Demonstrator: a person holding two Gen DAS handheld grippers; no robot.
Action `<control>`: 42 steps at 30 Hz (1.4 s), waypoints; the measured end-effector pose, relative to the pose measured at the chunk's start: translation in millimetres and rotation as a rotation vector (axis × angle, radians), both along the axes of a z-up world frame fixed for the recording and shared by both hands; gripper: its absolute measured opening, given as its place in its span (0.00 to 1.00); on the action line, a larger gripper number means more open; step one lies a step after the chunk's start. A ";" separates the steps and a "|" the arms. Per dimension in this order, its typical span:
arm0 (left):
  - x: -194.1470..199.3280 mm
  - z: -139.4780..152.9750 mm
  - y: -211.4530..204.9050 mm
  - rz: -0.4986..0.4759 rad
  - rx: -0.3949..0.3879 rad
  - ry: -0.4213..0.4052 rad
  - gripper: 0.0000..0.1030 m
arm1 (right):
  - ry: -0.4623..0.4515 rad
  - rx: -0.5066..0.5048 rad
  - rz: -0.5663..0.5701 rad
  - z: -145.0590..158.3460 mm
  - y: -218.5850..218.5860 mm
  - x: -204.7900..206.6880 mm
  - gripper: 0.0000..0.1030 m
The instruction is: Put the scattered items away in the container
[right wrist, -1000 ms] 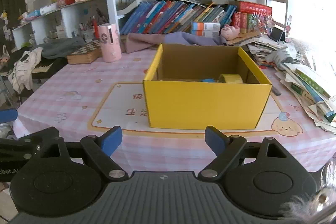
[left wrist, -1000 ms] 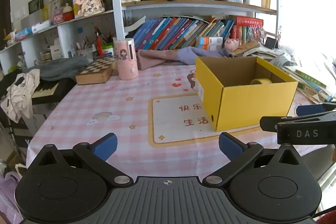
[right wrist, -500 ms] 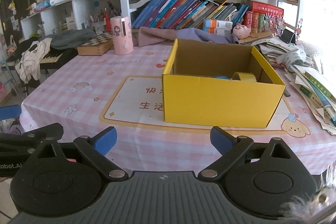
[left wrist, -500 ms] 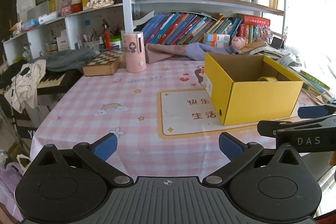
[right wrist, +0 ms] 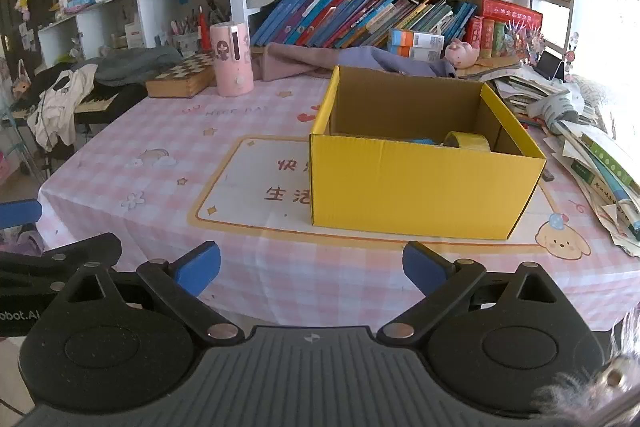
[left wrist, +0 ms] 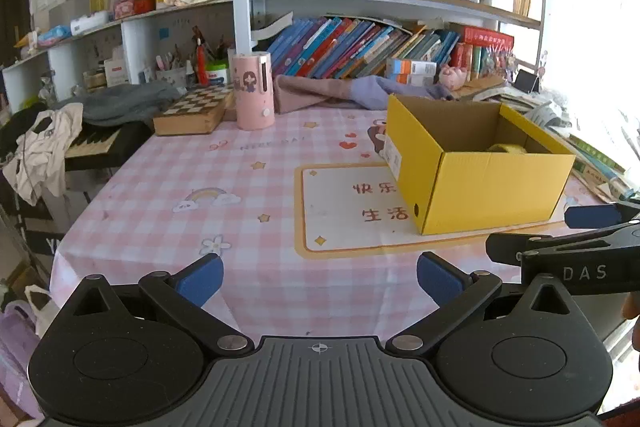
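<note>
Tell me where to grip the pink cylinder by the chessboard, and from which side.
Grip the pink cylinder across its mid-body, coming in level from the front. It stands upright with smooth round sides, and the chessboard crowds its left, so the front looks freest.

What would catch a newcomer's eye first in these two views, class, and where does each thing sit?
The open yellow box stands out first, on the pink checked tablecloth, with a yellow tape roll inside by its right wall. Behind it, slanting books crowd the shelf, and a pink cylinder stands at the table's far left. Both claws, left and right, are open and empty.
</note>
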State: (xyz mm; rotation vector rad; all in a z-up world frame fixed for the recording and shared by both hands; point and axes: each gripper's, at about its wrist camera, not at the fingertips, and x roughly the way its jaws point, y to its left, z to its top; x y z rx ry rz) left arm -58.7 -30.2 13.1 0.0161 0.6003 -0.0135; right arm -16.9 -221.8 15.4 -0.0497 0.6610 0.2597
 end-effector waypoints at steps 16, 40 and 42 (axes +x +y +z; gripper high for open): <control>3.7 -1.6 -7.8 -0.018 0.040 0.020 1.00 | 0.017 -0.003 -0.009 -2.9 -2.3 4.3 0.97; 6.6 -5.1 -4.3 -0.034 -0.003 0.050 1.00 | 0.044 -0.013 -0.001 -6.6 2.1 8.3 0.97; 6.8 -5.3 -3.7 -0.035 -0.011 0.050 1.00 | 0.043 -0.015 0.003 -6.5 3.2 8.9 0.97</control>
